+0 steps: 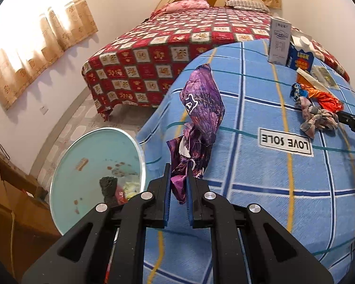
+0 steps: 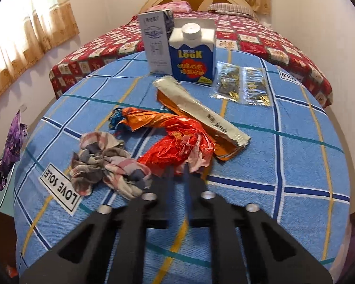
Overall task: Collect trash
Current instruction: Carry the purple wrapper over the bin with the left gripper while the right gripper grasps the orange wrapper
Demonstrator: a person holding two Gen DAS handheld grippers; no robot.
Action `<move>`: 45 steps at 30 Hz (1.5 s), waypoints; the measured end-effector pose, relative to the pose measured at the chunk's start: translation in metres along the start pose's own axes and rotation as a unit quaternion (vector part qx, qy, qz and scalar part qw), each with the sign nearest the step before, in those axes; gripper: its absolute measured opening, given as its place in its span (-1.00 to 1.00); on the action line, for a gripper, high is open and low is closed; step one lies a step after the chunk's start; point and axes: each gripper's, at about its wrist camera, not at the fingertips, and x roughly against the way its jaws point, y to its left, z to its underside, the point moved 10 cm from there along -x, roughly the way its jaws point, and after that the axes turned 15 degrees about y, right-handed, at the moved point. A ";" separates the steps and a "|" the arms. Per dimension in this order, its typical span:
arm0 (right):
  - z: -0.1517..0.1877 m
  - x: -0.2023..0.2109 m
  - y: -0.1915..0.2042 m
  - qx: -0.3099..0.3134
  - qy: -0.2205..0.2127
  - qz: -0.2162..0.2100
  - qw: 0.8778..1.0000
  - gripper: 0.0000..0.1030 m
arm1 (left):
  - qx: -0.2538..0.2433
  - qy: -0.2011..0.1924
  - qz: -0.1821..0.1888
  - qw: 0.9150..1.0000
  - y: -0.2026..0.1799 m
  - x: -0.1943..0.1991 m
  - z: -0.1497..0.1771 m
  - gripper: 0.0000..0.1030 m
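1. The blue checked bedspread [image 2: 284, 146] ahead of the right tongs [image 2: 177, 177] carries most of the rubbish, so the job looks barely begun.
2. A round bin [image 1: 66, 165], down to the left of the left tongs [image 1: 178, 172], already has scraps in it.
3. Far beyond the right tongs stand a blue carton [image 2: 193, 59] and a grey carton [image 2: 155, 40], untouched.
4. The purple wrapper [image 1: 201, 108] is clamped in the left tongs and hangs clear of the bedspread, near the bin.
5. The orange-red wrapper [image 2: 175, 146] lies at the tips of the right tongs, which are drawn together; motion blur hides whether they grip it.
6. A crumpled rag [image 2: 106, 163] sits just left of those tips.
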 end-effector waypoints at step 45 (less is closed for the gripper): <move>-0.050 0.065 0.106 0.072 -0.088 -0.035 0.993 -0.74 | 0.079 0.007 -0.070 0.994 0.119 0.008 0.040 -0.79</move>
